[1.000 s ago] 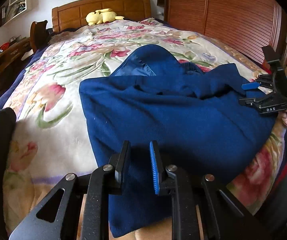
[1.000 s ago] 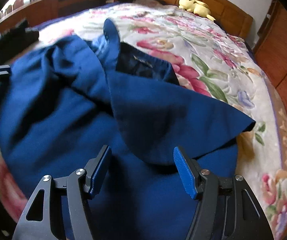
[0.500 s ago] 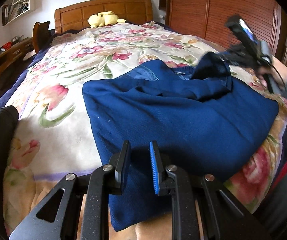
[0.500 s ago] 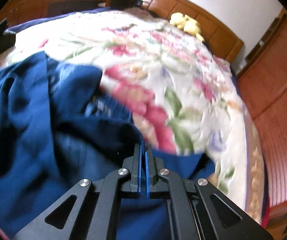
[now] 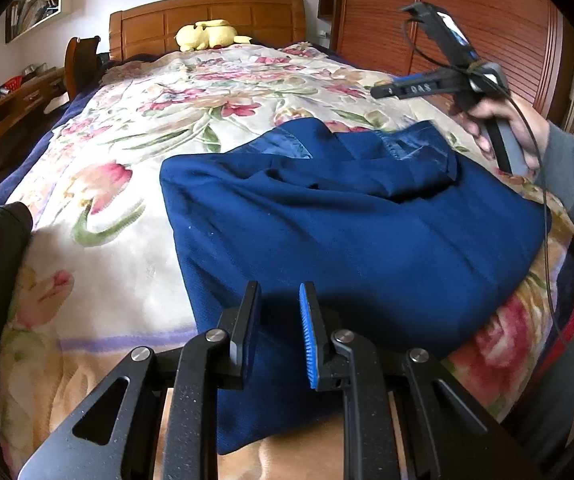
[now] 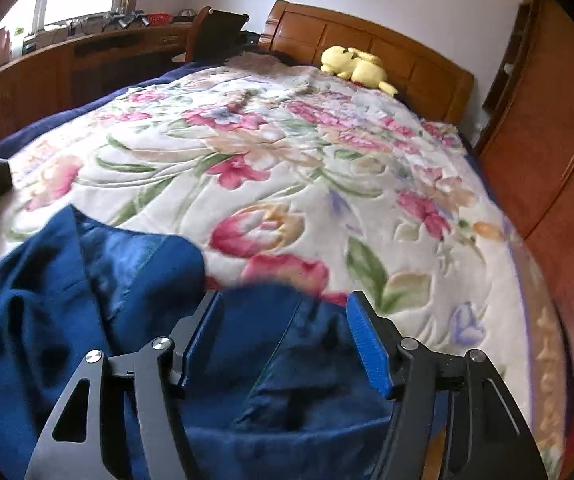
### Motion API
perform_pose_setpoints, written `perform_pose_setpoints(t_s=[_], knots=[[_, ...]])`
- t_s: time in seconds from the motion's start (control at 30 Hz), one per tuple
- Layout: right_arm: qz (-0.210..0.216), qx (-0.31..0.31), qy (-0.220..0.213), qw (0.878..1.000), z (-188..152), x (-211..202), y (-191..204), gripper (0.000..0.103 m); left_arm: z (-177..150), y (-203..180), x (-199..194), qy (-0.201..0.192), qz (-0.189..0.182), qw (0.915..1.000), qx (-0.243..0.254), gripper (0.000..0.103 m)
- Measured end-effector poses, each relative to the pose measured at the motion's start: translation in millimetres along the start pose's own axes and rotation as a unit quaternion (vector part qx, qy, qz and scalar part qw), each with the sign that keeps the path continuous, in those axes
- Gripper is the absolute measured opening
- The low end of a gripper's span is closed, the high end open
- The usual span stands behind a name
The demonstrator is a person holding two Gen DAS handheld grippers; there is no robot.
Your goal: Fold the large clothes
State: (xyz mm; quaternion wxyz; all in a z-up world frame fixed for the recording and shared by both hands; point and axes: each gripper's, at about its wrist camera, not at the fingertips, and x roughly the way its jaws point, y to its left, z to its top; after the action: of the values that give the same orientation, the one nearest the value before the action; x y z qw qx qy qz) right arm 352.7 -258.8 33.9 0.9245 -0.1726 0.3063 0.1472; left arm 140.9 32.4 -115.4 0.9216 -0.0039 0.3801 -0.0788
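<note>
At 6 o'clock in the left wrist view, the left gripper (image 5: pixel 277 322) hangs with fingers slightly apart, gripping nothing, over the near edge of one navy garment (image 5: pixel 347 232); at 2 o'clock the right gripper (image 5: pixel 383 90) is held above the cloth; its own view shows it (image 6: pixel 285 332) spread wide and empty, with the garment (image 6: pixel 87 312) beneath from 6 to 9 o'clock; one floral bedspread (image 6: pixel 287 160); one yellow plush toy (image 6: pixel 355 66) at 12 o'clock.

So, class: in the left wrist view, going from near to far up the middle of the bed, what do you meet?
Left gripper → blue garment → floral bedspread → yellow plush toy → wooden headboard.
</note>
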Motion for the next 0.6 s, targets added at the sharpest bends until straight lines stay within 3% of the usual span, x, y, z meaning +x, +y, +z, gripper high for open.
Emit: perform_pose_setpoints(t_s=[0.37, 0.6], knots=[[0.115, -0.012, 0.060, 0.991, -60.4, -9.4, 30.2, 0.065, -1.7, -4.5, 0.1, 0.002, -0.001, 1.0000, 0.003, 0.020], [0.134, -0.019, 0.077, 0.988, -69.9, -2.3, 37.1, 0.065, -4.5, -0.6, 3.6, 0.008, -0.002, 0.9999, -0.006, 0.020]])
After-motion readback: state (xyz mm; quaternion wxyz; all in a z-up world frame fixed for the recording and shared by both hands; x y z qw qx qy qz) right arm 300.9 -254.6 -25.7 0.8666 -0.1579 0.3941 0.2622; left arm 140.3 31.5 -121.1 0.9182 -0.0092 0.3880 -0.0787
